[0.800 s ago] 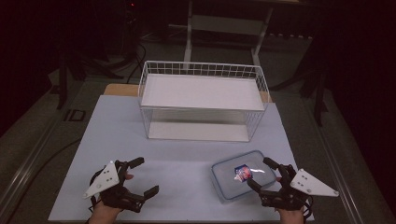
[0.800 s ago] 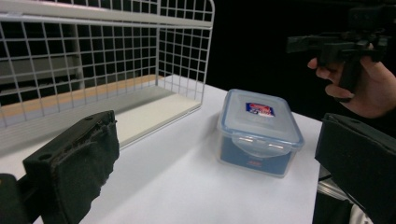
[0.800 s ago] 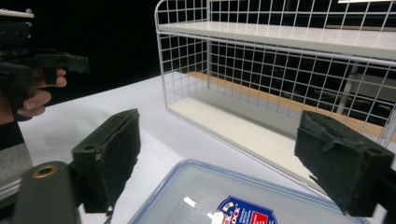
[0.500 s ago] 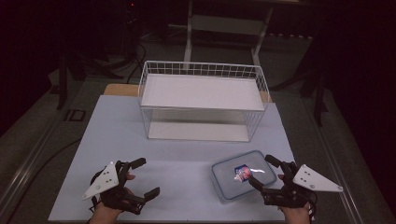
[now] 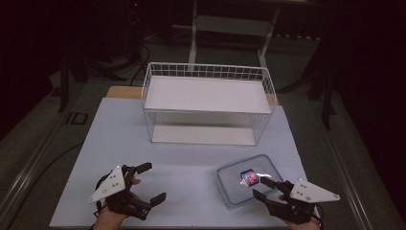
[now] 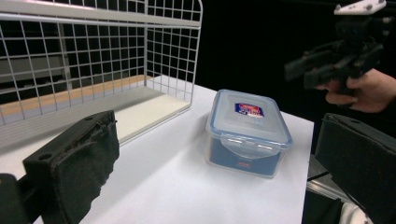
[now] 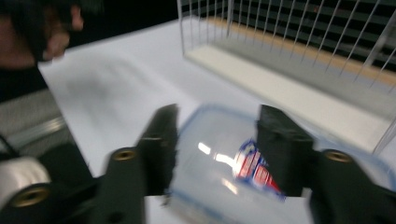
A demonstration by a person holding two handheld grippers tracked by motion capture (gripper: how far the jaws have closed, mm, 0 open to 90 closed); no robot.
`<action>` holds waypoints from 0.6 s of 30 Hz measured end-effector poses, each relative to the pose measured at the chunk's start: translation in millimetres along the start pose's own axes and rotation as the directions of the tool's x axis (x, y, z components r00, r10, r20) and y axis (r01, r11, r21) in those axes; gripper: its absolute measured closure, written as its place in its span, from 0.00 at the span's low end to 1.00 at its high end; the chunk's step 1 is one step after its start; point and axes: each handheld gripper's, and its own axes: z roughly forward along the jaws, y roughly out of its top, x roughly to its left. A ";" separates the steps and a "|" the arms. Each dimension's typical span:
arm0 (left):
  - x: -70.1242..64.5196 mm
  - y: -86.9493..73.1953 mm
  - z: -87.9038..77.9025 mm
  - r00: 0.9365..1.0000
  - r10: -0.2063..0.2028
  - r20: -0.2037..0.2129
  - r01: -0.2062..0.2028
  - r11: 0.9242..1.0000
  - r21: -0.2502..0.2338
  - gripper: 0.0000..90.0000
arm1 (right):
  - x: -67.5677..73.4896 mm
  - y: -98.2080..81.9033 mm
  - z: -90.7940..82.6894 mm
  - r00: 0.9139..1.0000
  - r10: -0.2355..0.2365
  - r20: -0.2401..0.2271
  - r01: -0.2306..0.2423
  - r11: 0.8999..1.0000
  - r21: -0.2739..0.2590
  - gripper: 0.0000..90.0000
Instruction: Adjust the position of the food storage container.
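The left gripper (image 5: 146, 184) rests low over the white table top (image 5: 191, 172), near the person's edge, its jaws spread wide and holding nothing. Its own view looks between those jaws at the lidded plastic food container (image 6: 247, 133), which stands well off to its right. That suggests this gripper is kept back and ready, aimed at the box without yet reaching for it.

Ahead of both tools, at the far side of the table, stands the white wire basket (image 5: 208, 72), empty apart from its flat floor panel.

The container (image 5: 249, 179), with a clear lid and a red-and-blue label, lies flat just in front of the right gripper (image 5: 263, 189). That gripper's jaws stand parted and grip nothing. In its blurred view they frame the near end of the lid, probably lining up for a grasp.
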 end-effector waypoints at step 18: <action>1.9 -2.8 3.1 1.000 -0.001 0.000 0.001 1.000 0.016 0.00 | 3.0 -48.1 31.6 0.982 -0.033 -0.187 0.089 0.950 0.299 1.00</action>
